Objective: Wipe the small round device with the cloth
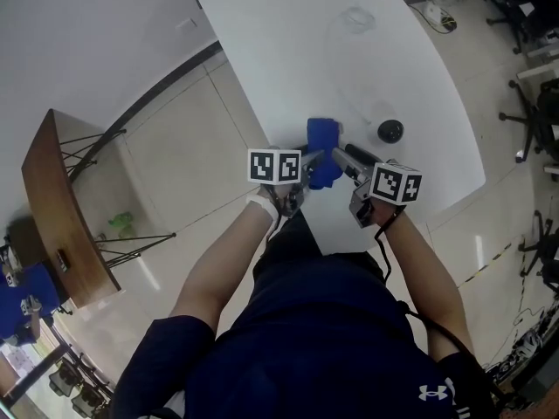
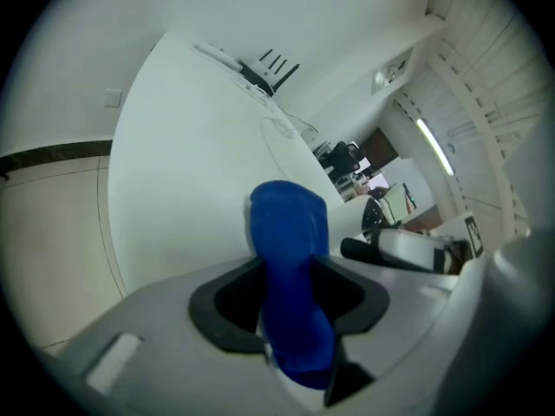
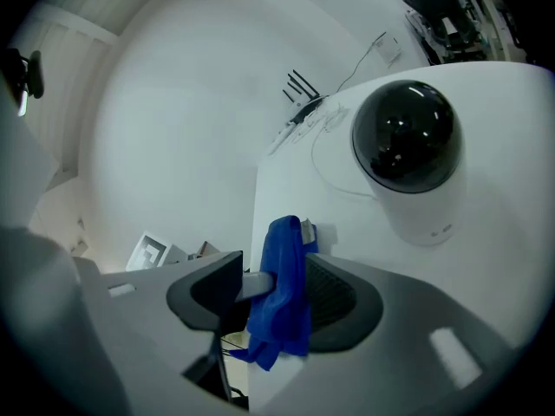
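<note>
A blue cloth (image 1: 322, 138) hangs just above the near end of the white table (image 1: 288, 42), between my two grippers. In the left gripper view the cloth (image 2: 290, 258) fills the gap between the pads, and my left gripper (image 2: 290, 297) is shut on it. My right gripper (image 3: 277, 297) stands open. There the cloth (image 3: 282, 284) hangs between its jaws, lying against the right pad and clear of the left one. The small round device (image 1: 389, 130), a black dome on a white base (image 3: 404, 137), stands on the table just right of and beyond the cloth, untouched.
Thin cables (image 1: 354, 16) and a small black stand (image 3: 299, 85) lie at the table's far end. A wooden side table (image 1: 61, 208) stands on the floor to the left. Office chairs (image 1: 533, 103) are at the right. The table's near edge is right under the grippers.
</note>
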`<control>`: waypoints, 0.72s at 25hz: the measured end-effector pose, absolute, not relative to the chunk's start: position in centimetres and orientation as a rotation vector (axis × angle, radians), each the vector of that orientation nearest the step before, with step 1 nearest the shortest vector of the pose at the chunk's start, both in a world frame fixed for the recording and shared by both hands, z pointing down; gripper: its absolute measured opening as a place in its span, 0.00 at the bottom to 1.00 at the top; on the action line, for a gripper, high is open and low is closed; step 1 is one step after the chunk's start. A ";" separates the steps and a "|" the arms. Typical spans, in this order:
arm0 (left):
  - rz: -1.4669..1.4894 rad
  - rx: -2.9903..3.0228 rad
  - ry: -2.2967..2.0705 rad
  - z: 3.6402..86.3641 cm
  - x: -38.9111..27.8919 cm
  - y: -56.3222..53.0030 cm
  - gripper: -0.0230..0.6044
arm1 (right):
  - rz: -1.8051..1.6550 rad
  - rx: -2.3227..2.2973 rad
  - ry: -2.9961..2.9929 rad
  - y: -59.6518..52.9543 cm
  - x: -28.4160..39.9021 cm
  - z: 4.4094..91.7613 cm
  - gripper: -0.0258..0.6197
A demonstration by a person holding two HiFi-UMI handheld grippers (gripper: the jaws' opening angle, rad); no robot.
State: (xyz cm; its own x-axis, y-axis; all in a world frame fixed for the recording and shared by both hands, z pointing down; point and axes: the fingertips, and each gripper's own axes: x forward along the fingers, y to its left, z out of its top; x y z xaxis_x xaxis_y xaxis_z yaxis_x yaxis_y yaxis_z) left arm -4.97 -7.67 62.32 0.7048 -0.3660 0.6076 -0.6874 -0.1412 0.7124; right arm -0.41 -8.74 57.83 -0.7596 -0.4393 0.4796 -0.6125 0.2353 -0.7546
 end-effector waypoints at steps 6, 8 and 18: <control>0.486 2.131 -0.783 60.4 -4.6 -6.5 0.22 | 1.526 0.879 -2.333 -8.5 -1.1 59.8 0.53; 0.510 2.295 -0.718 59.3 -4.2 -5.1 0.21 | 1.498 0.801 -2.357 -7.7 -1.6 59.9 0.56; 0.097 2.324 -0.428 52.9 -4.8 -2.4 0.20 | 1.729 0.370 -2.561 -5.1 -4.4 55.6 0.67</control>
